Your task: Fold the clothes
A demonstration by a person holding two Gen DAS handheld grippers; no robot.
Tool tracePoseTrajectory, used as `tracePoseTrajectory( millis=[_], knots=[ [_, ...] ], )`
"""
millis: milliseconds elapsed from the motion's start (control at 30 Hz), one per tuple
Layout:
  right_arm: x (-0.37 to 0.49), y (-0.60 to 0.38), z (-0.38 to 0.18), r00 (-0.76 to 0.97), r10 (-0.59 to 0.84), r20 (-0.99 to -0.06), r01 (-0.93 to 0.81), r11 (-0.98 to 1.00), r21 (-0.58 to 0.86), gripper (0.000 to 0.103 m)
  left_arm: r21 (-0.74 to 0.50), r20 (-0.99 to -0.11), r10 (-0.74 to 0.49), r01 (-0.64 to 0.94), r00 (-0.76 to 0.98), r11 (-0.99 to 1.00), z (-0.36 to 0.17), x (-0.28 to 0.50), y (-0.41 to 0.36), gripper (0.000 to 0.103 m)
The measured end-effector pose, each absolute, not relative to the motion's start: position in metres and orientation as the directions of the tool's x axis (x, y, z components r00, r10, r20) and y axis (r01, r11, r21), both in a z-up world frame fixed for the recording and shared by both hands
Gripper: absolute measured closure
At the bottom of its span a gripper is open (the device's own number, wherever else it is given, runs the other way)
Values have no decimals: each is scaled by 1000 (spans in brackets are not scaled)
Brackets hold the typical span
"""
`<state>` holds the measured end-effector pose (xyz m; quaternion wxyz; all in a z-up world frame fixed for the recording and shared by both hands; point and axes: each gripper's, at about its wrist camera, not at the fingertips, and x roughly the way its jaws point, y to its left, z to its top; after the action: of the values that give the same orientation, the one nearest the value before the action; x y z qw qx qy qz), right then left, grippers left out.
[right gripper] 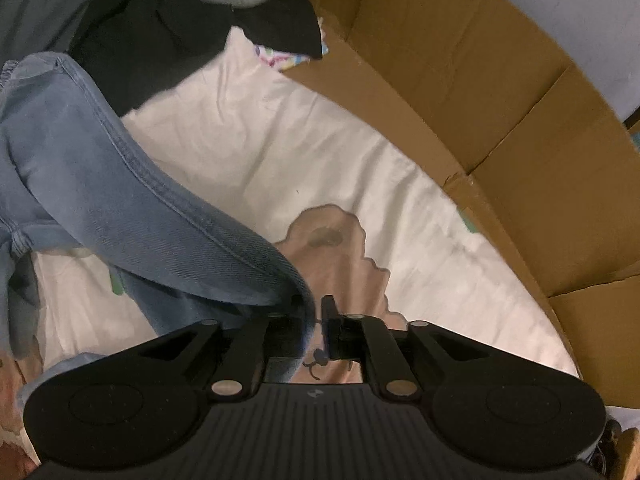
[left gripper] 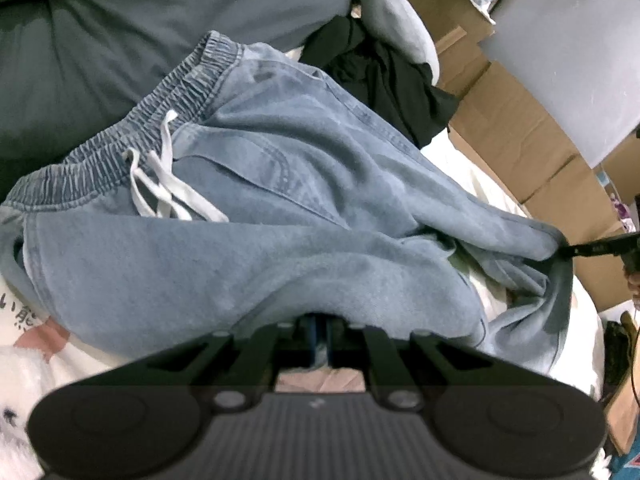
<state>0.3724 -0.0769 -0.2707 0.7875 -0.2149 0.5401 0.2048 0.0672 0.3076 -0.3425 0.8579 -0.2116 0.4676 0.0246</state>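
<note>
A pair of light blue jeans (left gripper: 280,184) with an elastic waistband and a white drawstring (left gripper: 168,184) lies lifted over the cream bedsheet (right gripper: 248,152). My left gripper (left gripper: 320,340) is shut on the lower fold of the jeans, its fingers mostly buried under the denim. My right gripper (right gripper: 314,316) is shut on a leg hem of the jeans (right gripper: 120,200), the cloth pinched between the black fingers. The right gripper (left gripper: 568,250) also shows at the right of the left wrist view, holding that same leg end.
A black garment (left gripper: 384,80) and a pale grey one (left gripper: 392,12) lie beyond the jeans. Brown cardboard boxes (right gripper: 500,100) line the bed's right side. A dark grey duvet (left gripper: 120,20) fills the far left. The sheet carries a brown cartoon print (right gripper: 340,256).
</note>
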Motion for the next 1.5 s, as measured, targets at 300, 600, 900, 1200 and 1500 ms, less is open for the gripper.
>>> tracePoseTrajectory(
  millis=[300, 600, 900, 1200, 1500],
  knots=[
    [329, -108, -266, 287, 184, -940, -530, 848, 4, 58, -317, -838, -159, -228, 522, 920, -342, 69, 300, 98],
    [248, -126, -307, 161, 325, -932, -402, 884, 239, 56, -280, -865, -149, -214, 478, 936, -340, 69, 290, 98],
    [207, -110, -346, 118, 443, -889, -402, 840, 365, 67, -236, -889, -138, -179, 437, 955, -332, 71, 276, 98],
    [212, -129, -328, 177, 452, -874, -469, 820, 328, 102, -210, -905, -137, -144, 403, 967, -321, 68, 262, 99],
    [257, -183, -302, 355, 232, -906, -424, 903, 65, 102, -254, -886, -170, -145, 431, 956, -274, 68, 271, 99]
  ],
)
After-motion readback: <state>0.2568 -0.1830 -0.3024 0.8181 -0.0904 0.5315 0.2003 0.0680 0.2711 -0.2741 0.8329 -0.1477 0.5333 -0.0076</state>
